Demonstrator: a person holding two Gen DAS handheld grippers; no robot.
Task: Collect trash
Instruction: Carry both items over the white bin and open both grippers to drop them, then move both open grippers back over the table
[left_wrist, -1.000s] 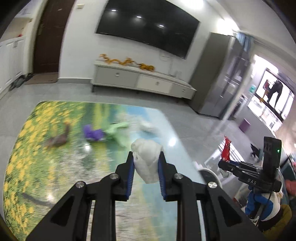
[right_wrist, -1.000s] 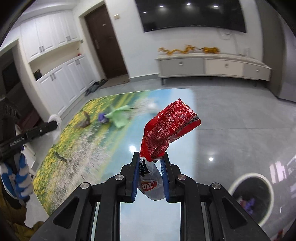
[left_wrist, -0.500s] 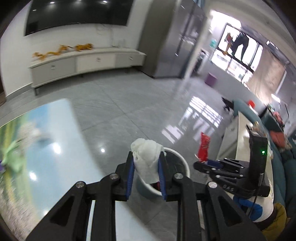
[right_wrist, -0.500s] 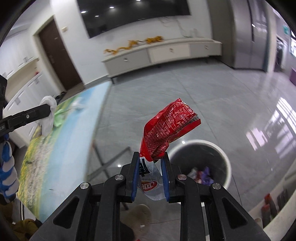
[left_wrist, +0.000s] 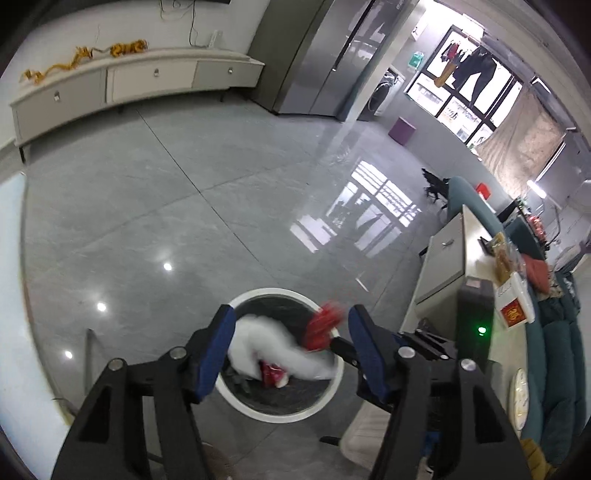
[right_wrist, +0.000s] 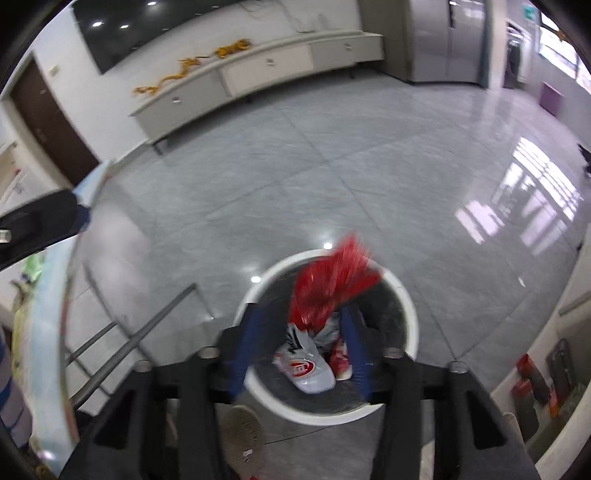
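Over the round white trash bin (left_wrist: 236, 397) on the grey floor, both grippers are letting go. The left gripper (left_wrist: 290, 350) is spreading its fingers, and the white crumpled tissue (left_wrist: 258, 343) is dropping free between them into the bin. The right gripper (right_wrist: 301, 354) is opening too; the red snack wrapper (right_wrist: 328, 291) is falling clear of its pads, long axis roughly upright, red end up and pale end down. These two pieces look nearly binned; a green scrap (right_wrist: 32, 266) is still lying on the table.
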